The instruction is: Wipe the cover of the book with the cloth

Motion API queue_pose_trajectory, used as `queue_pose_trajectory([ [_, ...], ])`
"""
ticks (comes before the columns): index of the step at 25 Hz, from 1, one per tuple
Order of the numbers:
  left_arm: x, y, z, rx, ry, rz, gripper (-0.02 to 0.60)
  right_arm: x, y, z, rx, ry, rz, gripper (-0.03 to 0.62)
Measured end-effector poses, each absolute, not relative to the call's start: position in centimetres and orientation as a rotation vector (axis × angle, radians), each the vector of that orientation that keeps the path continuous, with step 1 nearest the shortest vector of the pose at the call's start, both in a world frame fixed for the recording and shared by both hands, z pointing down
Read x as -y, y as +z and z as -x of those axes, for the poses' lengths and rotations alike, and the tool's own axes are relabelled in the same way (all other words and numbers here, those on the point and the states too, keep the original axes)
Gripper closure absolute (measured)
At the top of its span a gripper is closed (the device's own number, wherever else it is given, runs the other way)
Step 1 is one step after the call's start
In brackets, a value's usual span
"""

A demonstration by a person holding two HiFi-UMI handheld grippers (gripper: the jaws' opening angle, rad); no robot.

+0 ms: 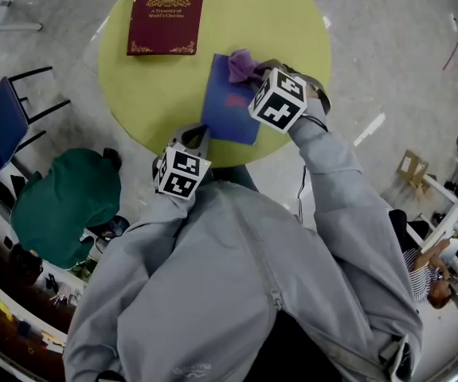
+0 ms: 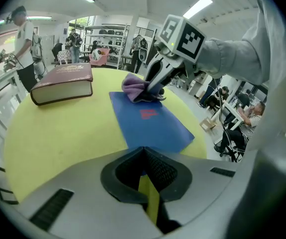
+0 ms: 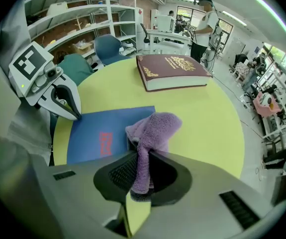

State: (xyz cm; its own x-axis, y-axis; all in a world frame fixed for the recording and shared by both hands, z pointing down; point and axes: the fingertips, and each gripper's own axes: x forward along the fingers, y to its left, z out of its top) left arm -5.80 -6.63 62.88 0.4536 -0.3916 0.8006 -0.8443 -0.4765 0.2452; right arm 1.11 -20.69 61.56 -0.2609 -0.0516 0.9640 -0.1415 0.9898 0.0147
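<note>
A thin blue book (image 1: pixel 227 102) lies flat on the round yellow-green table (image 1: pixel 284 14), near its front edge. A purple cloth (image 1: pixel 243 66) sits bunched on the book's far right corner, and my right gripper (image 1: pixel 254 70) is shut on it. In the right gripper view the cloth (image 3: pixel 152 131) hangs down between the pads over the blue cover (image 3: pixel 100 133). My left gripper (image 1: pixel 197 136) is shut, and its tips rest at the book's near left corner (image 3: pixel 75 116). The left gripper view shows the blue book (image 2: pixel 150 121), the cloth (image 2: pixel 135 88) and the right gripper (image 2: pixel 155 89) beyond it.
A thick maroon book (image 1: pixel 167 13) lies closed at the table's far side. A blue chair (image 1: pixel 1 122) and a green chair (image 1: pixel 65 205) stand left of the table. Shelves (image 3: pixel 83 14) and several people (image 2: pixel 26 44) are around the room.
</note>
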Motion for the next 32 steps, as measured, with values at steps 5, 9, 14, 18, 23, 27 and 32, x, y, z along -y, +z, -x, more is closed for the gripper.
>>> queue_pose_trajectory([
  [5,6.5,62.9,5.7,1.029,0.904,-2.058,0.565,20.5,61.7,-4.2,1.799,0.107,-0.181,0.523],
  [9,6.5,62.8,5.6,1.035,0.908,-2.059,0.563,20.3,61.7,-6.2,1.767,0.114,-0.200,0.523],
  [14,6.4,62.6,5.5,1.042,0.912,-2.061,0.563,20.0,61.7,-7.2,1.750,0.116,-0.220,0.523],
  [18,6.0,61.6,5.5,1.033,0.920,-2.060,0.564,20.0,61.9,-7.2,1.748,0.116,-0.224,0.523],
  [23,4.8,61.9,5.8,1.008,0.951,-2.052,0.563,19.7,61.3,-7.2,1.745,0.088,-0.240,0.523],
  [27,4.5,62.5,5.9,1.004,0.954,-2.045,0.563,19.6,60.1,-6.9,1.784,0.085,-0.283,0.523],
  [32,4.5,62.6,6.0,1.005,0.932,-2.037,0.563,19.4,56.6,-5.1,1.885,0.069,-0.364,0.523],
])
